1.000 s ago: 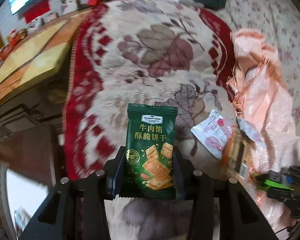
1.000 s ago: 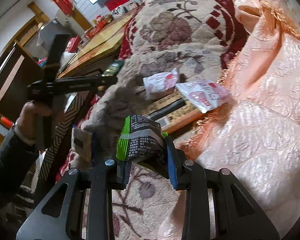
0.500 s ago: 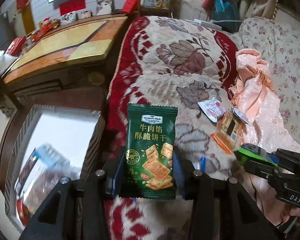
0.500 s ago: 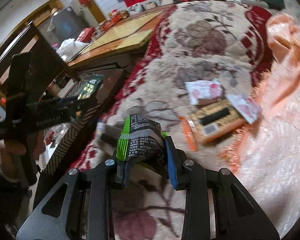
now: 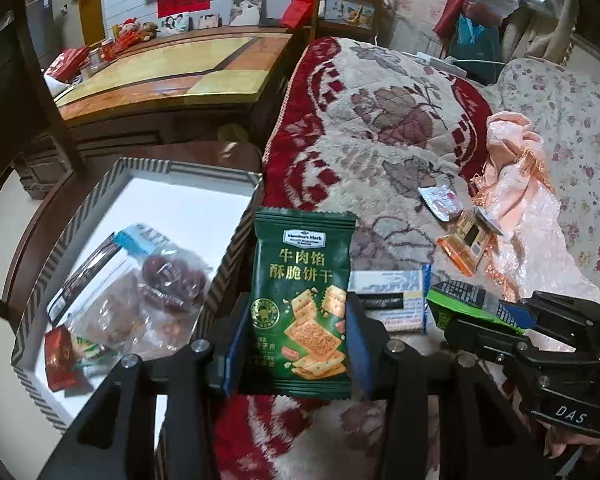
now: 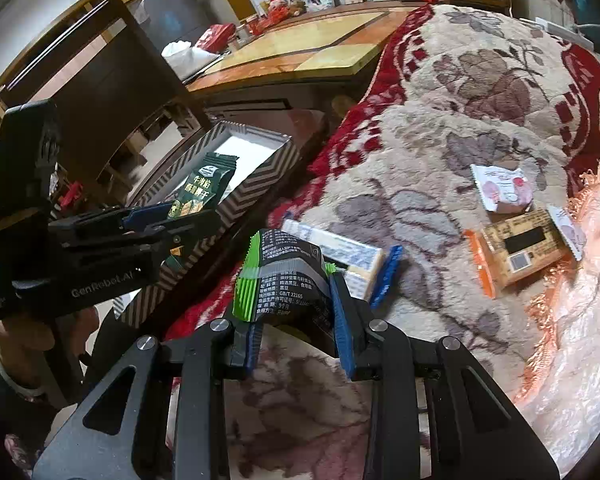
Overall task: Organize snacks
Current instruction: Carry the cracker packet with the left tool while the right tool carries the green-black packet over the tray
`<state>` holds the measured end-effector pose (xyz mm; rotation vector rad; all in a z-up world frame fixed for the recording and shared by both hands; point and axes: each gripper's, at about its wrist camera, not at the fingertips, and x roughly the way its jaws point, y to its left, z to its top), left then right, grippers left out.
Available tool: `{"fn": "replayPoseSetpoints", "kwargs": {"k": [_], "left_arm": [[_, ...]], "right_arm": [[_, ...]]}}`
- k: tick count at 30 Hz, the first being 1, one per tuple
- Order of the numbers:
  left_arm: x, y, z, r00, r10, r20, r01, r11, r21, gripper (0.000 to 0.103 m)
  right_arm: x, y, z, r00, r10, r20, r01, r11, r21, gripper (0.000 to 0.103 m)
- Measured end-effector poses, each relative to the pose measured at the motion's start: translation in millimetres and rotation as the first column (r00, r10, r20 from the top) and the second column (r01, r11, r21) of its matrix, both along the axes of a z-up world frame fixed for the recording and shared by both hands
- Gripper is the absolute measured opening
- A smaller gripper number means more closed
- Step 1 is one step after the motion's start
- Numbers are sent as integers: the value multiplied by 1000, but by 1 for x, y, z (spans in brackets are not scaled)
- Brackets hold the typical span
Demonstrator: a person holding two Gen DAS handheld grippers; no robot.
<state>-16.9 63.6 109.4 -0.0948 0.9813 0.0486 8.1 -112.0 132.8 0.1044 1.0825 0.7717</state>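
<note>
My left gripper (image 5: 296,344) is shut on a dark green cracker packet (image 5: 304,304), held upright over the near right wall of a striped box (image 5: 236,236). The box's white floor holds a clear bag of brown snacks (image 5: 140,300) and small wrapped sweets (image 5: 64,356). In the right wrist view my right gripper (image 6: 296,344) is shut on a black packet with bright green edges (image 6: 288,280), above the blanket beside the box (image 6: 268,184). That view also shows the left gripper (image 6: 168,216) with its cracker packet (image 6: 202,192) at the box.
On the flowered blanket (image 6: 480,80) lie a white-and-blue packet (image 6: 340,256), an orange-brown packet (image 6: 516,252) and pink-white sachets (image 6: 500,188). Peach cloth (image 5: 532,208) is heaped at the right. A wooden table (image 5: 172,68) stands behind the box.
Both grippers have swung left, away from the snacks on the blanket, each keeping its packet. The striped box has come into view under the left gripper.
</note>
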Motion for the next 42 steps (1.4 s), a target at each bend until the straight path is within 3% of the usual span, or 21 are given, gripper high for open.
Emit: {"fn": "replayPoseSetpoints", "kwargs": {"k": [15, 42], "left_arm": [[-26, 7, -7, 1000, 29, -10, -29, 999, -22, 47], [-47, 8, 6, 999, 36, 22, -36, 999, -34, 47]], "right_arm": [[-13, 10, 5, 1000, 7, 2, -7, 1000, -24, 29], [-32, 9, 24, 999, -5, 53, 7, 999, -38, 29]]}}
